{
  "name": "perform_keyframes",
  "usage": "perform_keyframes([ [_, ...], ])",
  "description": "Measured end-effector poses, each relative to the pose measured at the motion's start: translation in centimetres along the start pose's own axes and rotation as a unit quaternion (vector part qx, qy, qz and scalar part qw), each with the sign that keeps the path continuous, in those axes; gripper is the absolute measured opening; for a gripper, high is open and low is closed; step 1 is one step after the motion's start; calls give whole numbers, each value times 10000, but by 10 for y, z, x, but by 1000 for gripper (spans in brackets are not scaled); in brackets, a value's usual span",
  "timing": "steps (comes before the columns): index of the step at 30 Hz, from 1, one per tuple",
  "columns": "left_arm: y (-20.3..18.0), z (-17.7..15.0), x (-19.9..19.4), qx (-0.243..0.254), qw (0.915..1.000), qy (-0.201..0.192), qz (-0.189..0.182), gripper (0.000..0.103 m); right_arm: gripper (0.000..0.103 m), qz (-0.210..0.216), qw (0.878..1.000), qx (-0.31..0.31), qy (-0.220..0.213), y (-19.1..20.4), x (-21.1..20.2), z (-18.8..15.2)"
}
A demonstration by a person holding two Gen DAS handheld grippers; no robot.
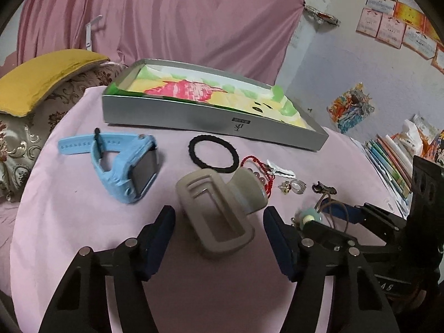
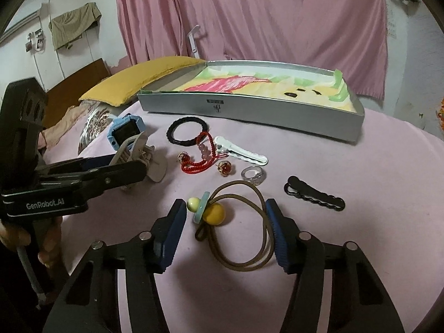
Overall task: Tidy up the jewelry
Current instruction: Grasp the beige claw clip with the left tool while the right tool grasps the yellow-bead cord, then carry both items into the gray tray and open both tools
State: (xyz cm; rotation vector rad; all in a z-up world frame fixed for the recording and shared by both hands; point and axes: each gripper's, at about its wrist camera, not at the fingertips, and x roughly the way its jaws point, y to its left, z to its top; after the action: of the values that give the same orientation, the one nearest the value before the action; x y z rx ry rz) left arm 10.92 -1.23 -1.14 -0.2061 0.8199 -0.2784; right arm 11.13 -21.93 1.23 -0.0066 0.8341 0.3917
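Left gripper [image 1: 219, 230] hangs with its fingers half-parted either side of the beige plastic claw hair clip [image 1: 216, 216], pads not yet on it; right gripper [image 2: 226, 219] likewise brackets the brown elastic hair tie with yellow and mint beads [image 2: 236, 222], the far finger touching or nearly on the loop. Both look like the reach-and-close step, nothing lifted. Around them on the pink-covered counter [image 2: 360, 194] lie a blue smartwatch [image 1: 125, 163], a black ring hair band [image 2: 187, 133], a red cord bracelet [image 2: 199, 161] and a black scalloped clip [image 2: 315, 197]. The silver shallow box with a colourful lining [image 2: 249, 108] waits along the far edge, apparently empty. Next: squeeze firmly, then carry across.
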Motion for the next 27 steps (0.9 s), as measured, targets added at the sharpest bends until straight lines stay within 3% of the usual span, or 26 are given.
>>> perform_keyframes([
  [7,-1,7,7,-50,10000,71,38,55,39,107,9999,-48,113,5,3,3],
  [11,-2,10,9,-82,9998,76,136,51,24,132,9998,-93,106,7,3,3],
  [19,-4,7,8,-58,9999,6,147,51,23,260,9997,-33,10,5,-3,-2],
  [22,-3,3,3,-68,9999,-117,22,51,23,246,9995,-6,-179,3,-8,-3],
  [27,-8,0,-21,82,9966,-814,-121,51,23,196,9976,67,-660,-1,-22,-1],
])
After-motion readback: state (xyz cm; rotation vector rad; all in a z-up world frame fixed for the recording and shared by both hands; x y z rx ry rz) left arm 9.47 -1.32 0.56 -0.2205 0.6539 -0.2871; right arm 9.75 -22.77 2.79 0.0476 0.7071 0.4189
